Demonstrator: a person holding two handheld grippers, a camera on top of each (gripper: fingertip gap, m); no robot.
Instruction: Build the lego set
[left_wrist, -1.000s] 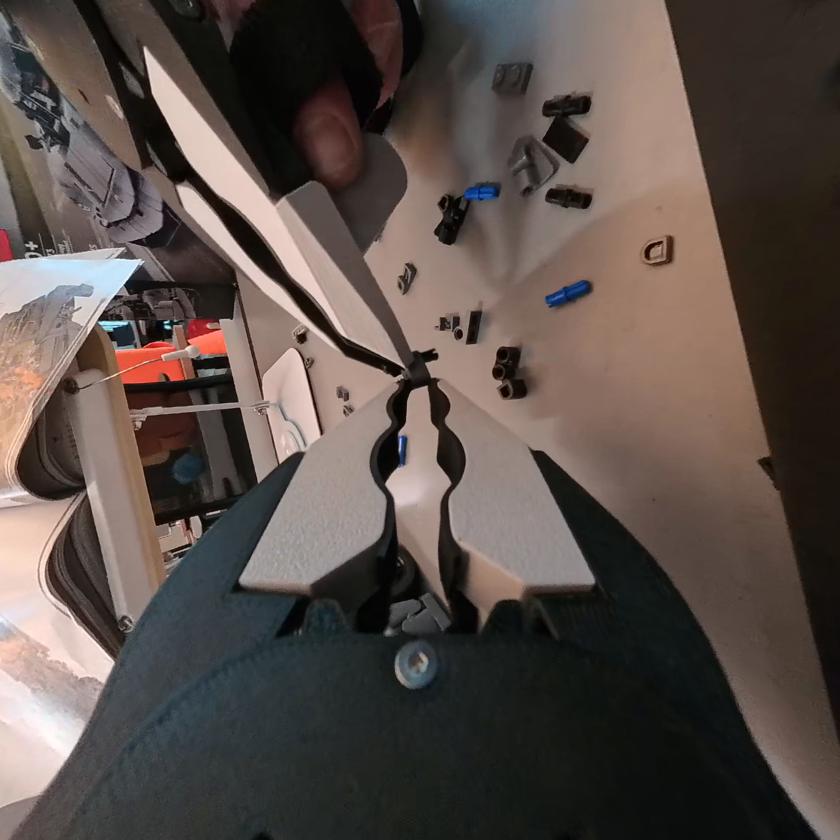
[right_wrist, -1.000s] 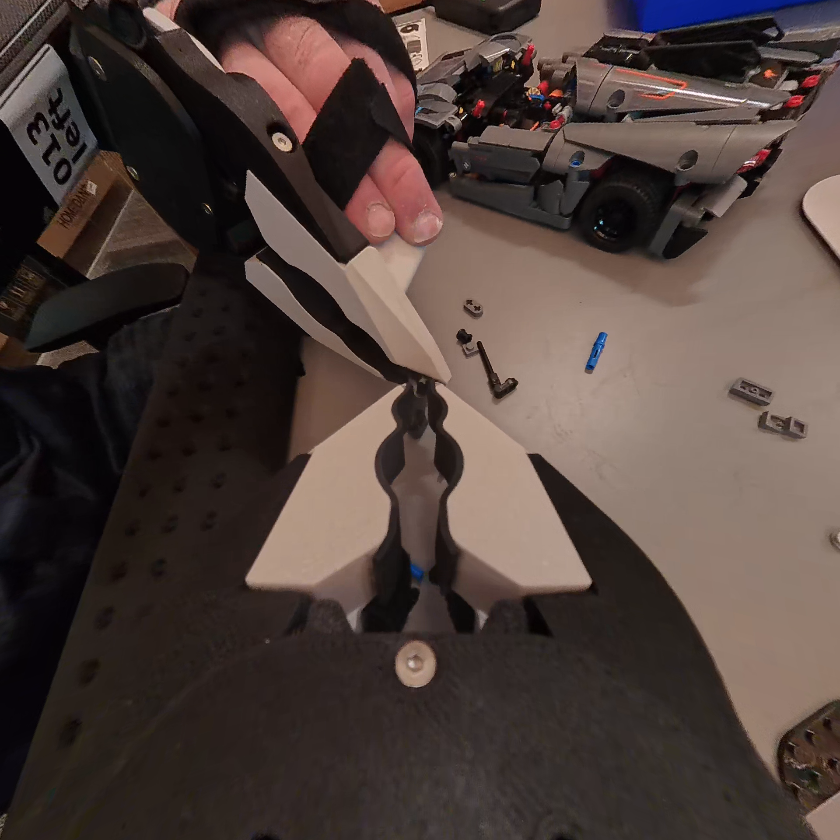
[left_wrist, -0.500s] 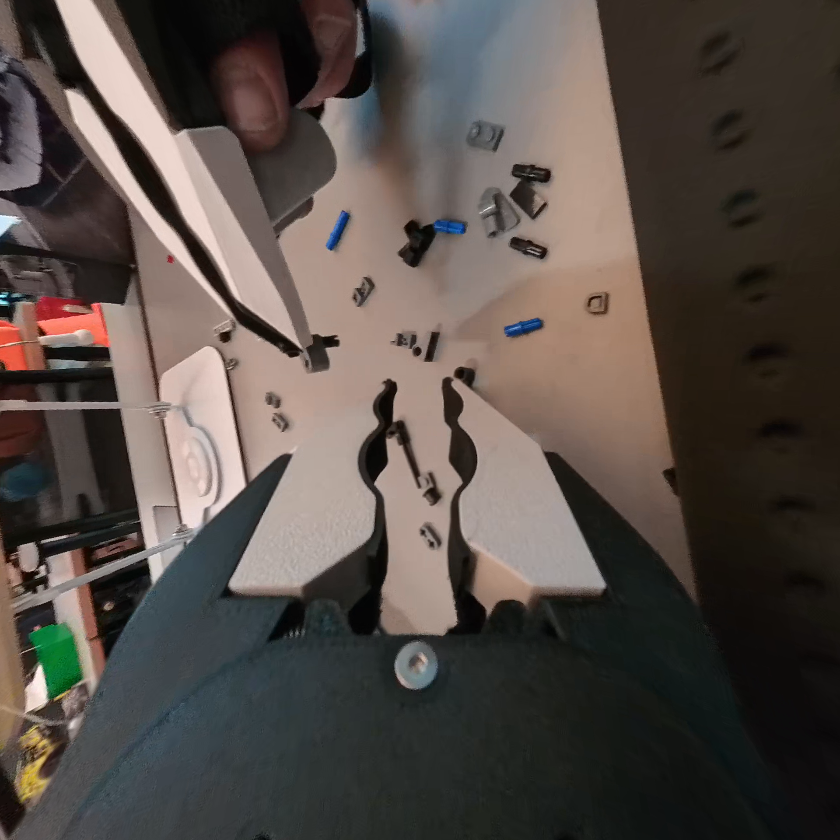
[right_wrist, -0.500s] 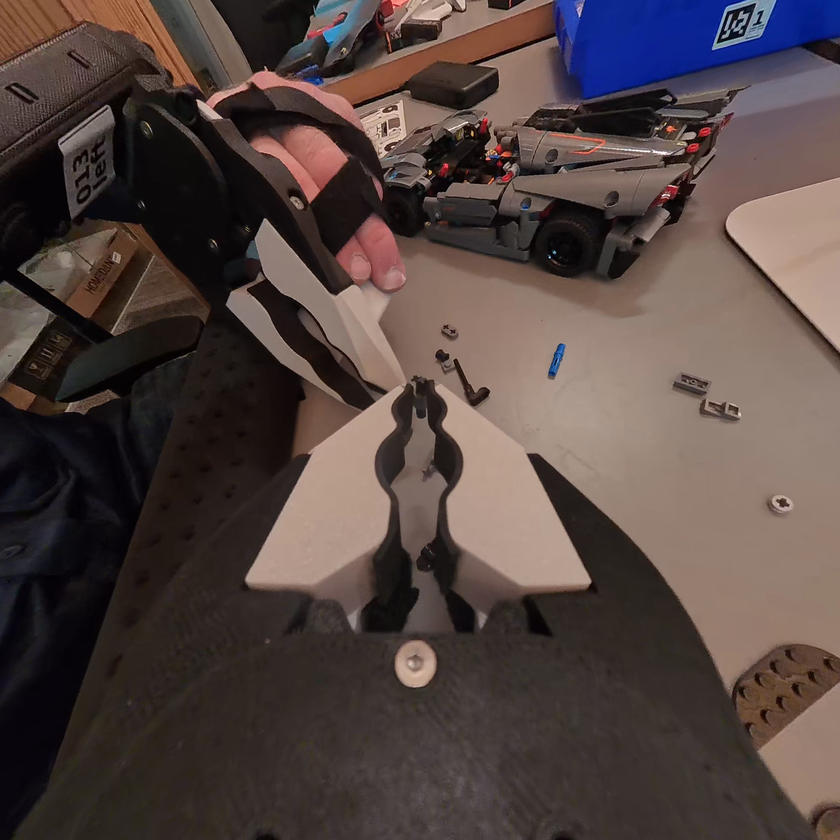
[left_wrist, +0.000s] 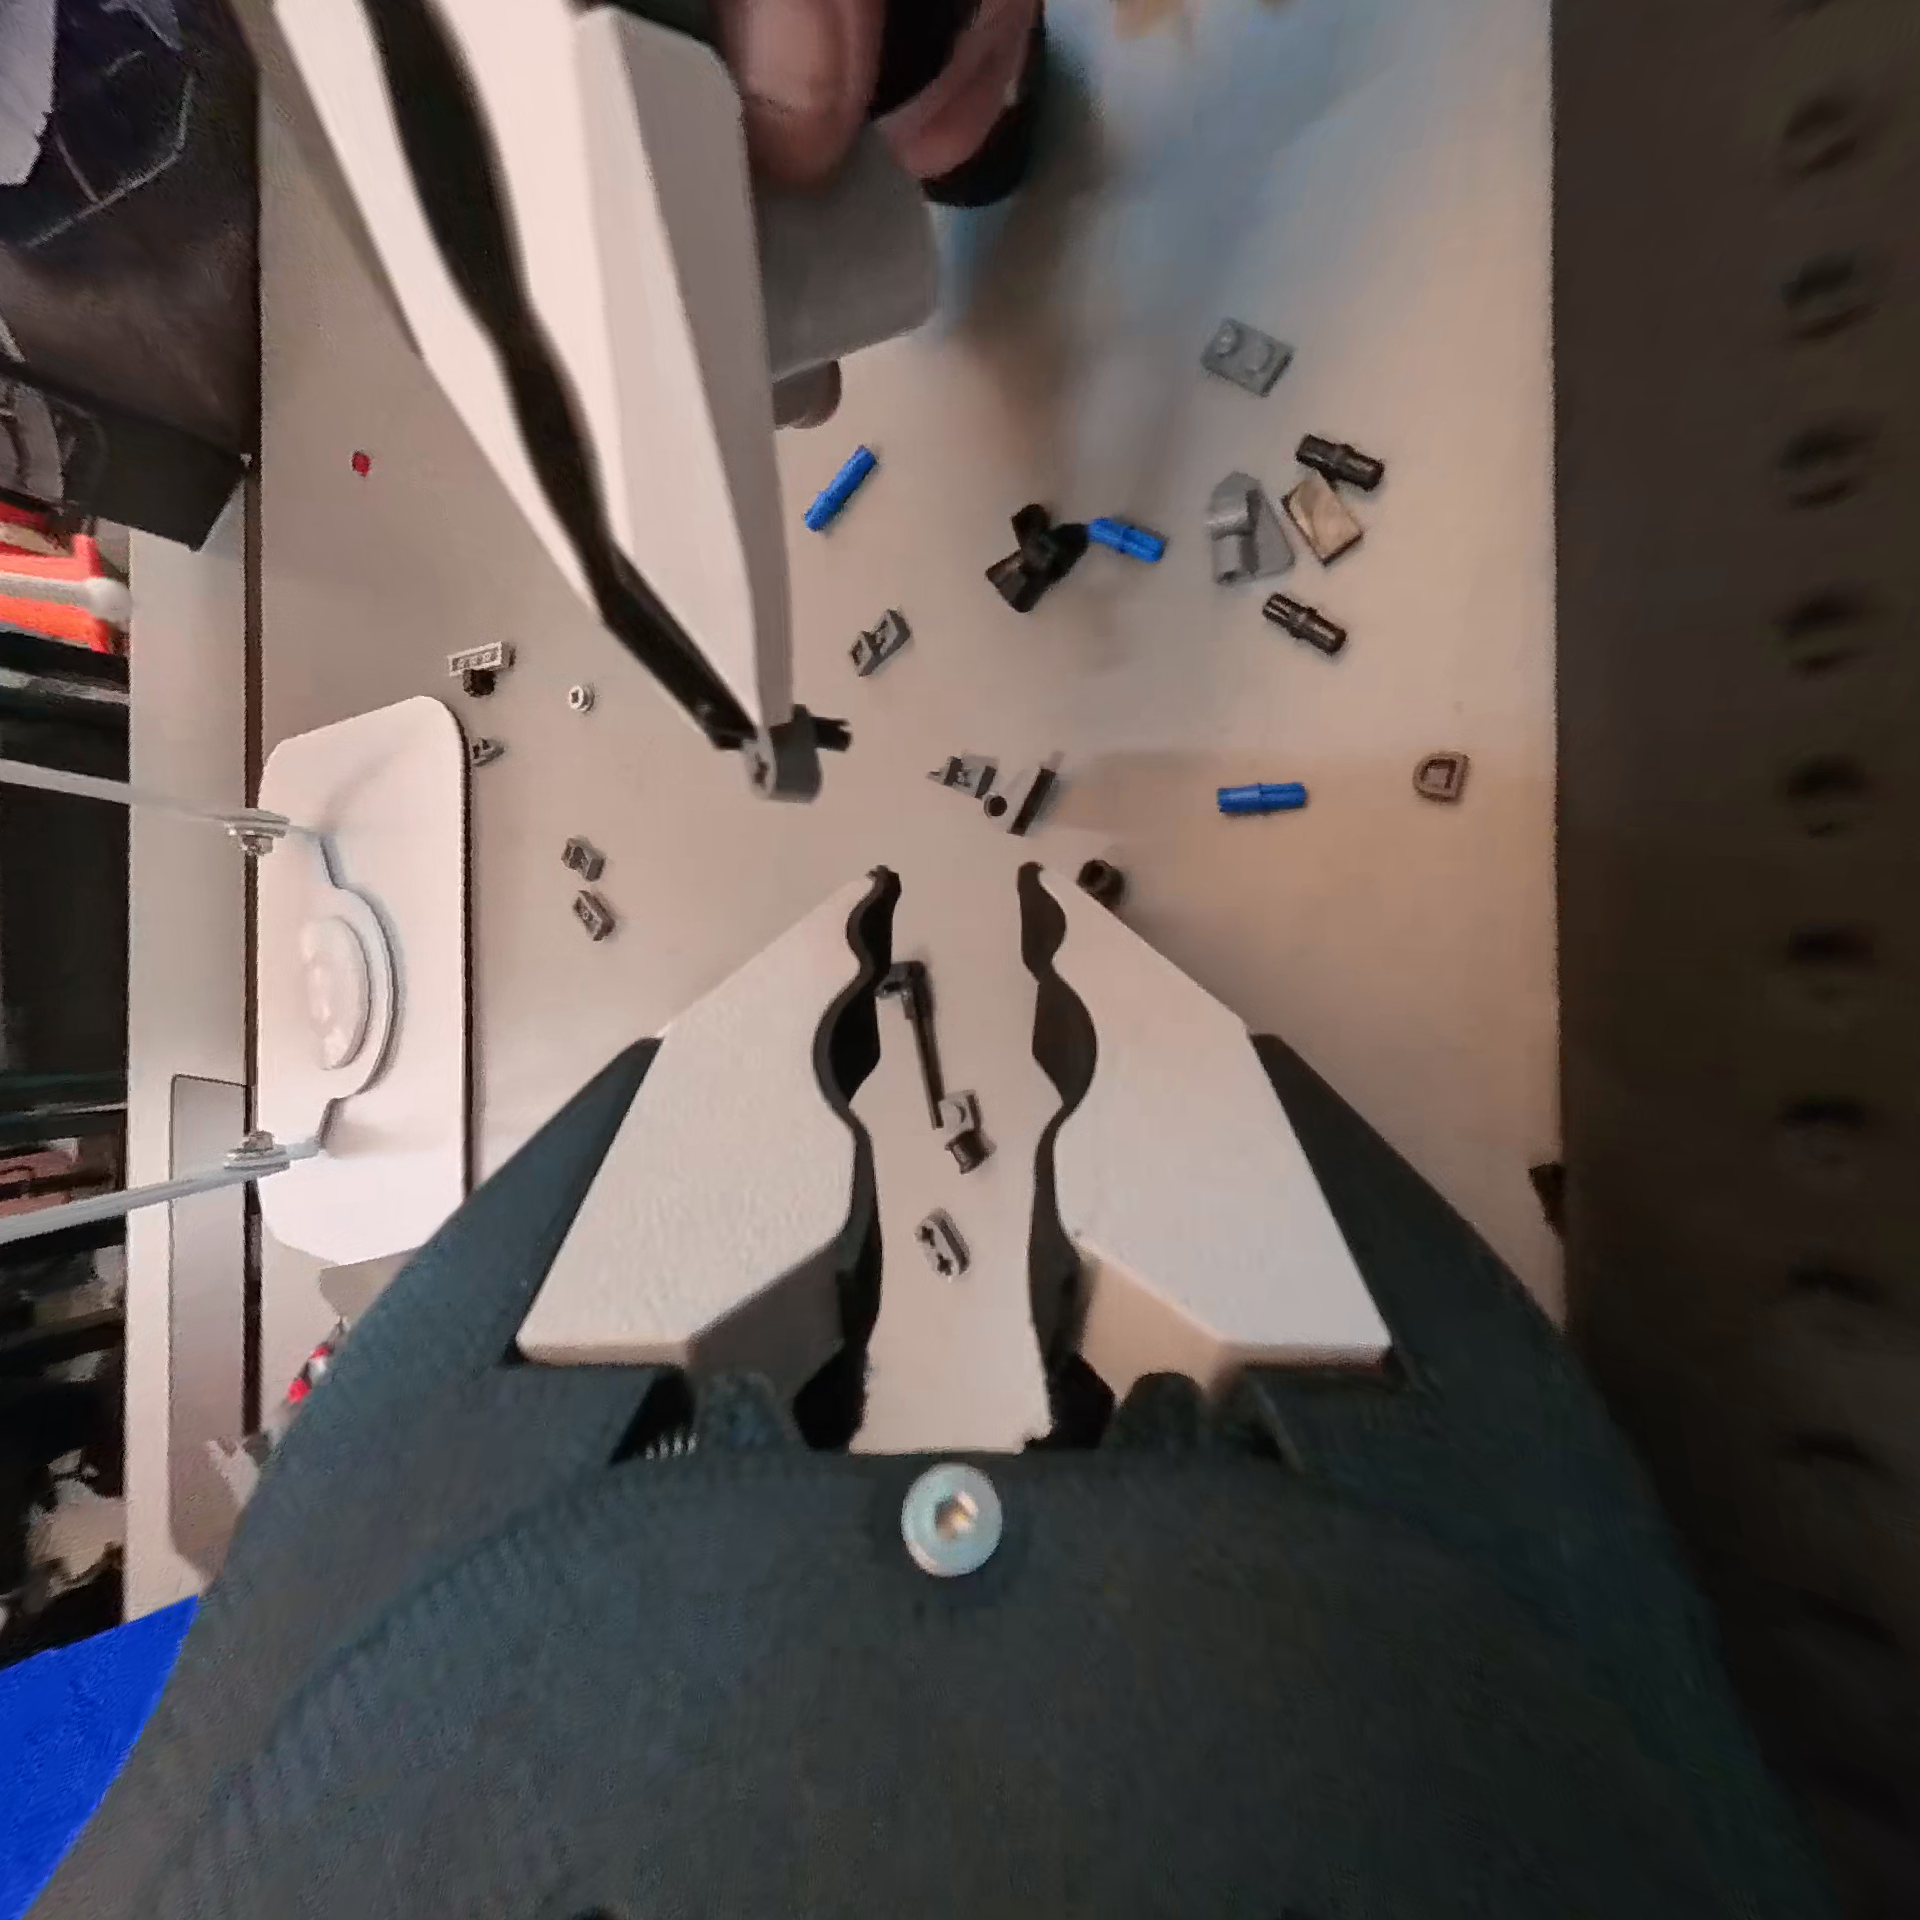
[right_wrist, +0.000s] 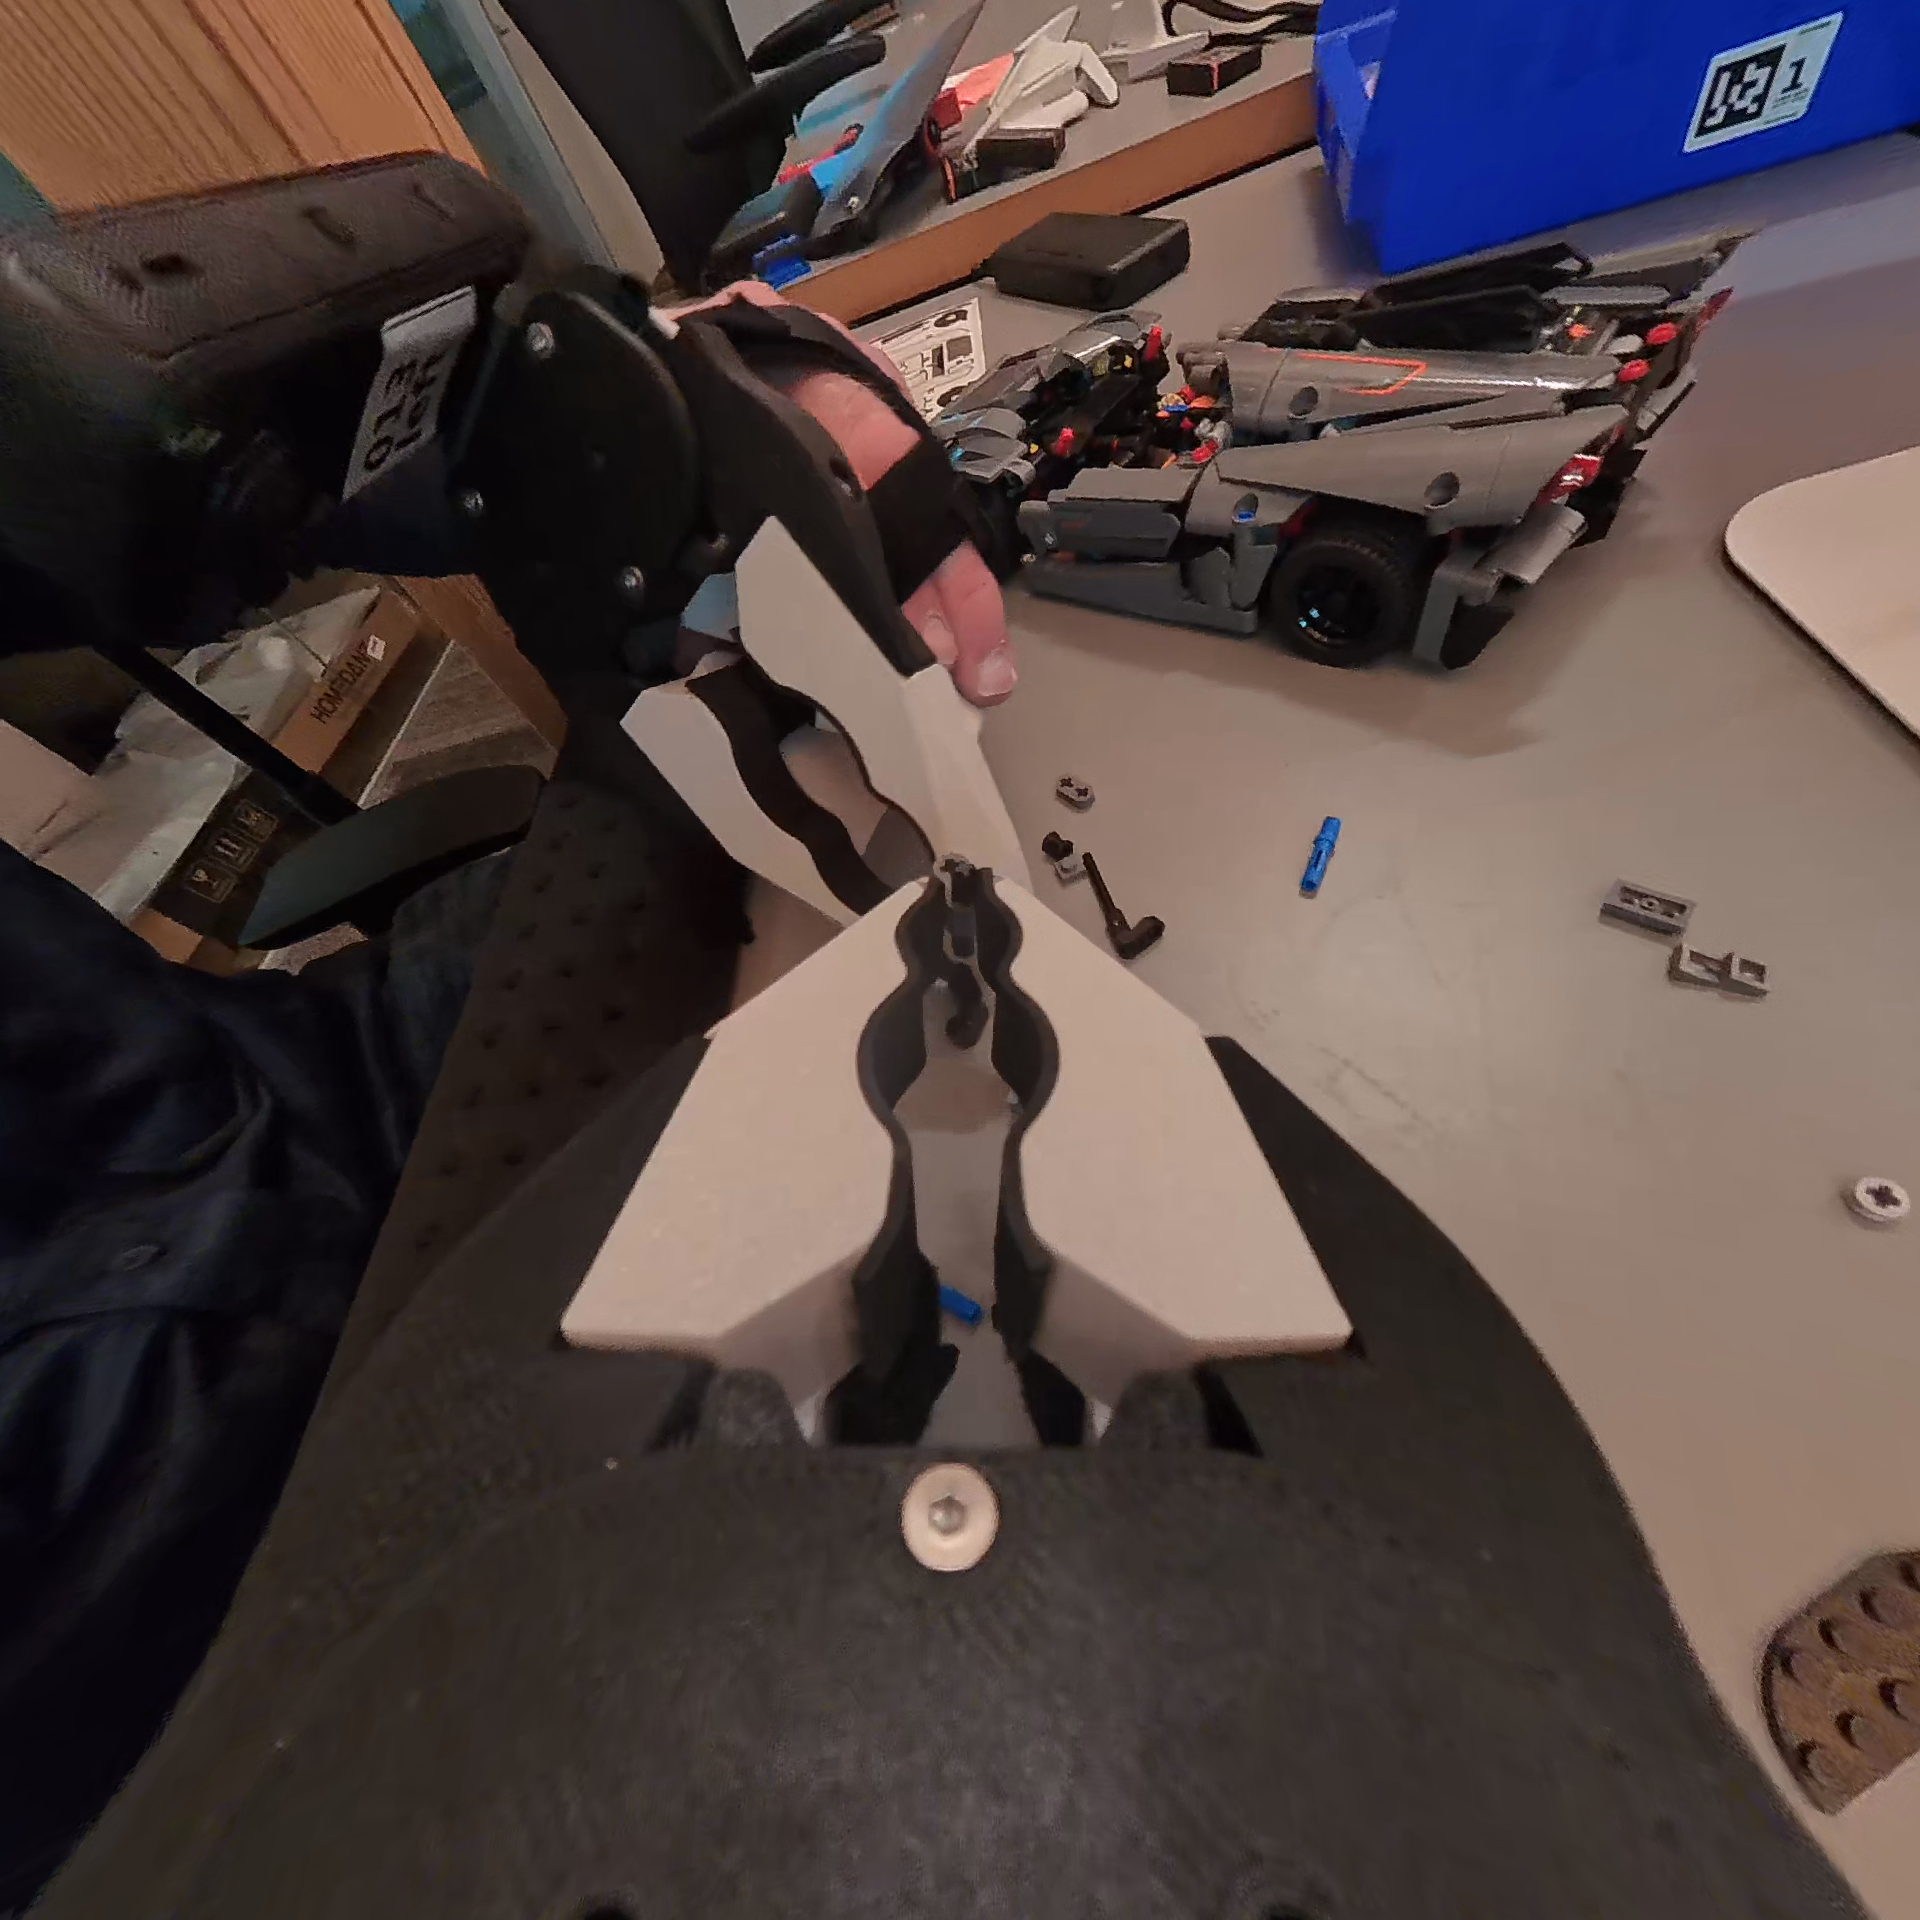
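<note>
My right gripper (right_wrist: 961, 883) is shut on a small grey piece with a black pin (right_wrist: 961, 930), held above the grey table (right_wrist: 1455, 1039). In the left wrist view the right gripper (left_wrist: 764, 743) comes in from the upper left with that piece (left_wrist: 798, 756) at its tip. My left gripper (left_wrist: 956, 878) is open and empty, a little short of the piece. It also shows in the right wrist view (right_wrist: 914, 852), open beside my right fingertips. A half-built grey car (right_wrist: 1351, 499) stands farther back.
Loose parts lie on the table: a black axle with a connector (left_wrist: 928, 1049), blue pins (left_wrist: 1259, 798), black pins (left_wrist: 1304, 621) and grey plates (left_wrist: 1247, 356). A white pad (left_wrist: 364, 966) lies at one side. A blue bin (right_wrist: 1610, 114) stands behind the car. A dark perforated surface (left_wrist: 1745, 935) borders the table. My hands' fingertips stand some 5 cm from each other. About 15 cm separates my left fingertips from the half-built grey car (right_wrist: 1351, 499).
My left gripper has let go of the small piece, opened and drawn back from it. My right gripper keeps hold of the piece.
</note>
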